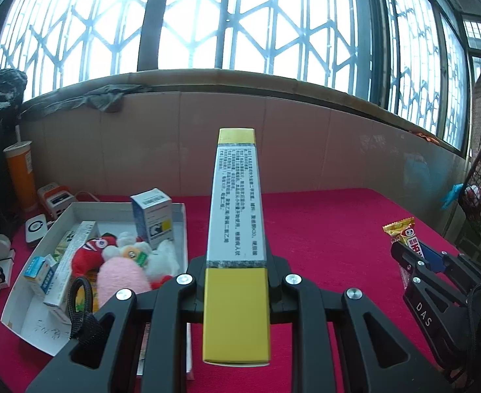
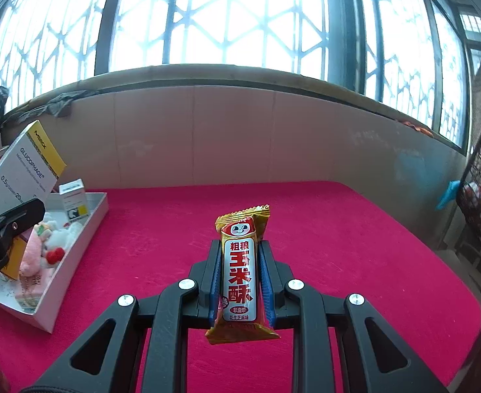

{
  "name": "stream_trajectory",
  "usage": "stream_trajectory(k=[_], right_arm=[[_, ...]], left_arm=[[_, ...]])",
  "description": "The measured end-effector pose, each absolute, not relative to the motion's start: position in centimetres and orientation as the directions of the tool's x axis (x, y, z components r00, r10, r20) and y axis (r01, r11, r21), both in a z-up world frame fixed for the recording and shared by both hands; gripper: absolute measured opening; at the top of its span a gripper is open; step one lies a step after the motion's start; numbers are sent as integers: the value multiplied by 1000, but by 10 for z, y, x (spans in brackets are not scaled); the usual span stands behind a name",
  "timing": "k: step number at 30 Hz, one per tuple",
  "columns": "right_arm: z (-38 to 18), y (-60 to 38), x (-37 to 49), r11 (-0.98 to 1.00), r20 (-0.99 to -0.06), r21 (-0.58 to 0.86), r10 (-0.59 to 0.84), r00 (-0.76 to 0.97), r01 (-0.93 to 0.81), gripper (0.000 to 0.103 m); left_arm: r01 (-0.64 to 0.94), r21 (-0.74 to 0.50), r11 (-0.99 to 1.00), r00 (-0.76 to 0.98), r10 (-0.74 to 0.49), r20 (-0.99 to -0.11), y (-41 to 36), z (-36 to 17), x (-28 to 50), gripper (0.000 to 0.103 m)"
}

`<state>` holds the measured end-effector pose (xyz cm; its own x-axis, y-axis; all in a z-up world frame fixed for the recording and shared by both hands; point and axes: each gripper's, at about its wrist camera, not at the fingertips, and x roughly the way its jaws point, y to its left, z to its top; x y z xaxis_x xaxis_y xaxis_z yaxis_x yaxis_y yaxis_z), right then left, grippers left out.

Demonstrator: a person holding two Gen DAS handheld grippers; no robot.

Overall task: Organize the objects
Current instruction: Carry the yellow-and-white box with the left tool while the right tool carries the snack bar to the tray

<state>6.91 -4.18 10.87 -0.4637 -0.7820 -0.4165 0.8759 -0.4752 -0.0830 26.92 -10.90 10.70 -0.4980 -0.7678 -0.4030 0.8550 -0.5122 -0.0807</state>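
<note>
Left wrist view: the left gripper (image 1: 237,262) has its fingers clamped on a long, flat cardboard medicine box (image 1: 237,229) — yellow ends, white panel of small print — above the red cloth counter (image 1: 322,229). At nine o'clock, a white cardboard tray (image 1: 180,226) holds plush toys (image 1: 122,262).

Right wrist view: the right gripper (image 2: 242,278) pinches a glossy snack bar wrapper (image 2: 240,271) reading 玉米酥; the box at nine o'clock reads GLUCOPHAGE.

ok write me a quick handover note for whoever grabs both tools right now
Left tool: shut on the yellow and white medicine box, held in the air beside the white tray.
Right tool: shut on the snack bar, raised over the red tablecloth.
Done: the tray already holds plush toys and several small boxes.
Left: place the medicine box and the snack bar, probably into the tray.
</note>
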Motion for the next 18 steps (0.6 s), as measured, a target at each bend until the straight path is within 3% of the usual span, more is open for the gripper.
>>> stream_trajectory(k=[18], right_arm=[[124, -88, 148, -309, -405, -158, -846, -347, 938, 23]], left_arm=[[904, -119, -410, -419, -803, -425, -141, 103, 329, 20]])
